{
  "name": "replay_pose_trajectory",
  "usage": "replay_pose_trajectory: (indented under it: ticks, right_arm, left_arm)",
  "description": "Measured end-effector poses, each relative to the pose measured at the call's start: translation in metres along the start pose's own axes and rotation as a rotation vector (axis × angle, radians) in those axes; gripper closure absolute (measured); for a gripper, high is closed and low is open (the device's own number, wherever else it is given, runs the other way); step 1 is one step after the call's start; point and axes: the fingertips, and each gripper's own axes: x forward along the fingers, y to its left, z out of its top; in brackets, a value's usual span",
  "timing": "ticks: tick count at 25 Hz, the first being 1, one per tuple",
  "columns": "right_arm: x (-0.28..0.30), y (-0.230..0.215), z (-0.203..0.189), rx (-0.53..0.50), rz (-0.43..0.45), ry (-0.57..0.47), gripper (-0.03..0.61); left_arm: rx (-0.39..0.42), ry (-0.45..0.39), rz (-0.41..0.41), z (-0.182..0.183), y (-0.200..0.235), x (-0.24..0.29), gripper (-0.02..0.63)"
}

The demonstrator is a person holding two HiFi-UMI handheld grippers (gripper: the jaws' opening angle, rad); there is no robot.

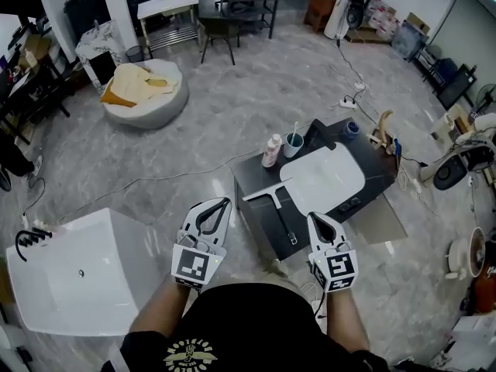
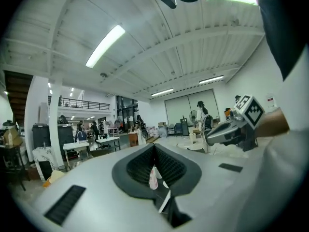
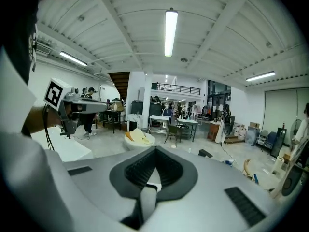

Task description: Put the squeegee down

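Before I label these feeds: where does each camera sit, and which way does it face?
Head view: on the person's head, steeply down at vanity and squeegee; shows forearms, left tool, right tool.
Left gripper view: on the left tool, roughly level across the hall; shows its shut jaws, the right tool.
Right gripper view: on the right tool, likewise roughly level; shows its shut jaws, the left tool.
Shared: each gripper view catches the other tool; head view both.
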Motion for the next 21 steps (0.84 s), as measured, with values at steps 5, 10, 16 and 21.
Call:
replay_pose_trajectory:
  ticks: [5, 10, 16, 21]
  right_arm:
    - [-0.024, 0.009, 0.017, -0.01, -0.024, -0.015, 0.551]
    - [-0.034, 0.01, 0.013, 0.016, -0.027, -0.023, 0.551]
    - [-0.032, 0.016, 0.003, 0.027, -0.015, -0.017, 0.551]
    - [-0.029, 0.005, -0.001, 0.022, -0.002, -0.006, 0.551]
  left_arm:
    - [-0.008, -0.008, -0.022, -0.002, -0.007, 0.0, 0.592]
    - [0.023, -0.032, 0.004, 0.007, -0.011, 0.01, 0.592]
    - [0.018, -0.076, 0.002, 0.018, -0.019, 0.018, 0.592]
    - [0.078, -0.085, -0.081, 0.019, -0.047, 0.034, 0.591]
